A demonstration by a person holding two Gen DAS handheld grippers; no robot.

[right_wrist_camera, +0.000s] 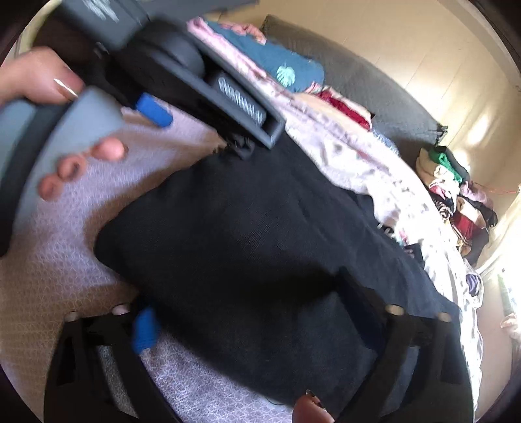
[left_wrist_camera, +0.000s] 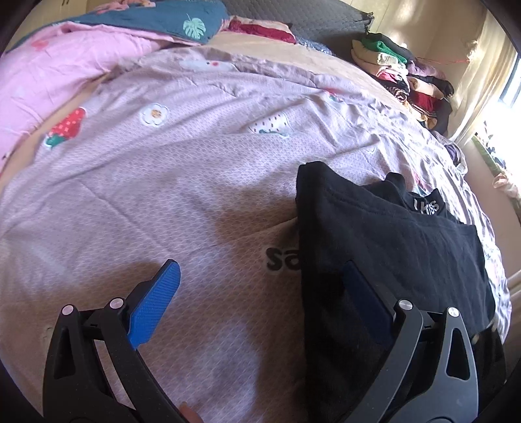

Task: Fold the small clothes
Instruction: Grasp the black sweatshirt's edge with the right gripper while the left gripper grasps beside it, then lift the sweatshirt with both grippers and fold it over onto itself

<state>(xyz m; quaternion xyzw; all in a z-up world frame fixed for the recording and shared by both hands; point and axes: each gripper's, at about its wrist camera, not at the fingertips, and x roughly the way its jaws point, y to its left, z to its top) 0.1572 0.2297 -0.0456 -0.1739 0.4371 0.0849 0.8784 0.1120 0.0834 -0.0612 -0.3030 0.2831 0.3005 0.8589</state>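
A black garment lies folded on the lilac patterned bedspread, at the right of the left wrist view. My left gripper is open; its left blue finger is over the bedspread and its right finger lies over the garment's left edge. In the blurred right wrist view the garment fills the middle. My right gripper is open, low over the garment, with one blue finger at its near left edge. The left gripper shows at the top left, held by a hand.
A stack of folded clothes stands at the far right corner of the bed. Pink and teal bedding is heaped at the far left, with a grey pillow behind. A sunlit wall and window are at the right.
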